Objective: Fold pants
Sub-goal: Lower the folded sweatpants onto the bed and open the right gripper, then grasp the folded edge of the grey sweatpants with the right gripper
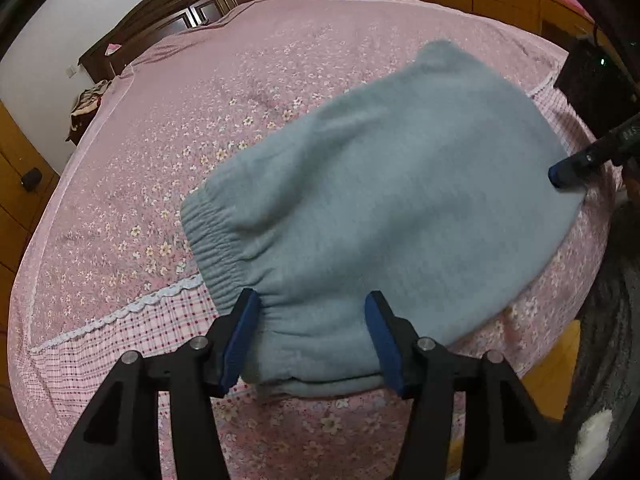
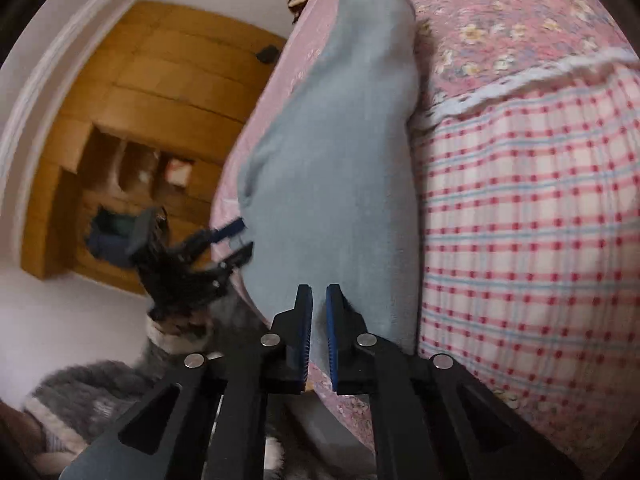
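Place: a home bedroom.
Bed: pink floral bedspread (image 1: 208, 128) with a checked, lace-trimmed border.
Headboard: dark wood headboard (image 1: 192, 8) against a white wall.
Storage: wooden cabinets (image 2: 132, 128) with open cubbies.

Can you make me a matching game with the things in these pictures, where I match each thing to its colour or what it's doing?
Things:
1. pants
2. bedspread
3. left gripper
4. right gripper

Descriptions:
A. pink with little flowers
B. fingers wide apart, the waistband corner between them
C. grey-blue, folded up on the bed
D. fingers close together, pinching the fabric's edge

Pairs: 1-C, 2-A, 3-B, 4-D
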{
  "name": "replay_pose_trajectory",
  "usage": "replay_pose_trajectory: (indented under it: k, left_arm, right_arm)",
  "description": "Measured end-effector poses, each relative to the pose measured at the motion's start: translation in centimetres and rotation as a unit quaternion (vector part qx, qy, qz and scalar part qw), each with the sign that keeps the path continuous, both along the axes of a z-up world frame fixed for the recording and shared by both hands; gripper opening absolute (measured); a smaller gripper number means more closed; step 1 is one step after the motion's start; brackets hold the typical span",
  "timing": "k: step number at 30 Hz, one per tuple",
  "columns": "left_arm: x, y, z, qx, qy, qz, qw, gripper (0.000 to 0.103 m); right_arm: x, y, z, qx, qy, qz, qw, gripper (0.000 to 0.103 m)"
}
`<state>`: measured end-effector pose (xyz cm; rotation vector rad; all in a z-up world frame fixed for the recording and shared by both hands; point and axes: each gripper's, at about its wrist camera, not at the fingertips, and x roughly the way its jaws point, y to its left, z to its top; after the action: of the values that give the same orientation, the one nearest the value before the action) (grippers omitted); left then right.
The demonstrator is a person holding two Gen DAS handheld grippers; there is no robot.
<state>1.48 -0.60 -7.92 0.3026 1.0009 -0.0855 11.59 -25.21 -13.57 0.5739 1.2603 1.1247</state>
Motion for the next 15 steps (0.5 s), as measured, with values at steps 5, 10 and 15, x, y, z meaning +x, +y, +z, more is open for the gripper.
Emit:
replay_pose_trajectory:
  k: [5, 10, 15]
  left_arm:
    - [-0.8, 1.0, 0.8, -0.016, -0.009, 0.007, 0.9998, 0.059]
    - [-2.4, 3.1, 1.6, -0.067, -0.007, 0.033, 0.9972, 0.061]
    - [-3.2, 6.2, 2.8, -0.13, 0.006, 0.071, 0.989, 0.061]
  right_arm:
    - [-1.1, -1.5, 0.3, 0.015, -0.012, 0.003, 1.0, 0.015]
    - [-0.8, -4.9, -0.9, 0.046, -0.018, -0.008, 0.999, 0.029]
    - [-0.3, -8.9, 0.5, 0.139, -0.037, -0.048, 0.988, 0.074]
